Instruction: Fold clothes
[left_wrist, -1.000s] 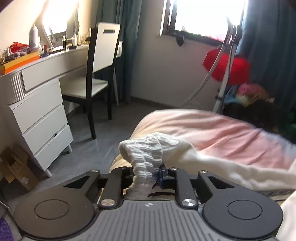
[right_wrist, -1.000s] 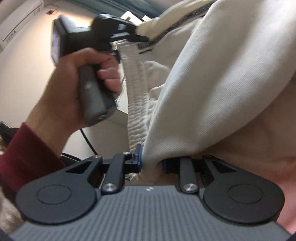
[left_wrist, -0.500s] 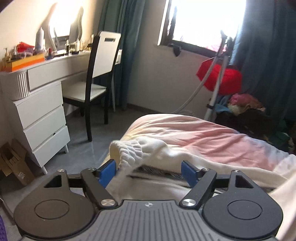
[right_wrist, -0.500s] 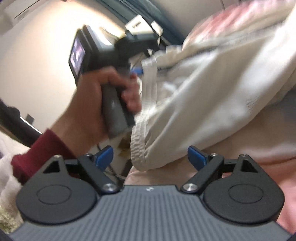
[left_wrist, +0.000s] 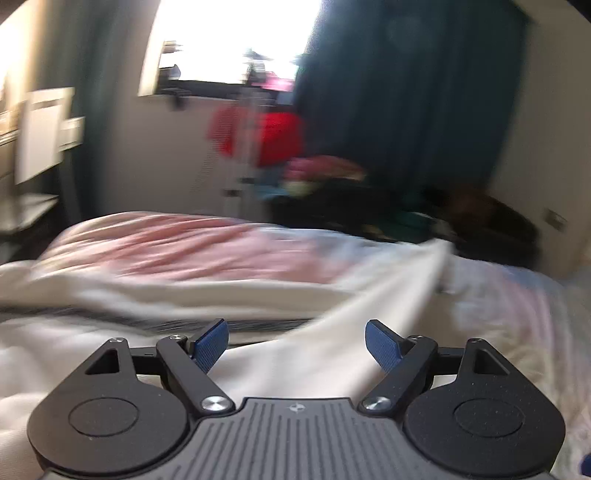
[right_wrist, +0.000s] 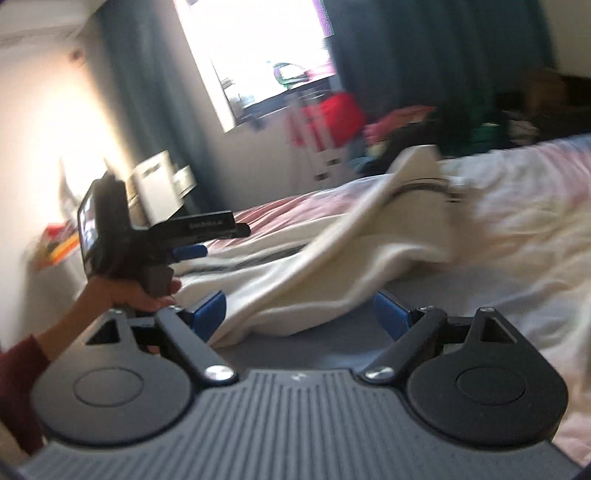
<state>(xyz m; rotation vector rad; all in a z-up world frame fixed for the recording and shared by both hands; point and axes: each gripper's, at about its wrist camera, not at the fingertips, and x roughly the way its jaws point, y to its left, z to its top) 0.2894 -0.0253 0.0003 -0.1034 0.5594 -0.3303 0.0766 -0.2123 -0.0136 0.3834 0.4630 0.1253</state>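
Observation:
A cream-white garment (left_wrist: 303, 354) lies spread across the pink and white bed (left_wrist: 177, 243), blurred by motion. It also shows in the right wrist view (right_wrist: 332, 258), with a dark zipper line along it. My left gripper (left_wrist: 297, 341) is open and empty just above the cloth. My right gripper (right_wrist: 301, 312) is open and empty at the garment's near edge. The left gripper shows in the right wrist view (right_wrist: 184, 247), held by a hand, open over the garment's far left part.
A window (left_wrist: 229, 40) and dark teal curtains (left_wrist: 406, 92) are behind the bed. A red item (left_wrist: 258, 136) and a heap of dark and coloured clothes (left_wrist: 369, 192) sit beyond the bed's far edge. A white chair (left_wrist: 40, 129) stands at left.
Both grippers let go of the garment's ribbed hem and opened. The garment dropped onto the bed. Both cameras swung to the right, across the bed.

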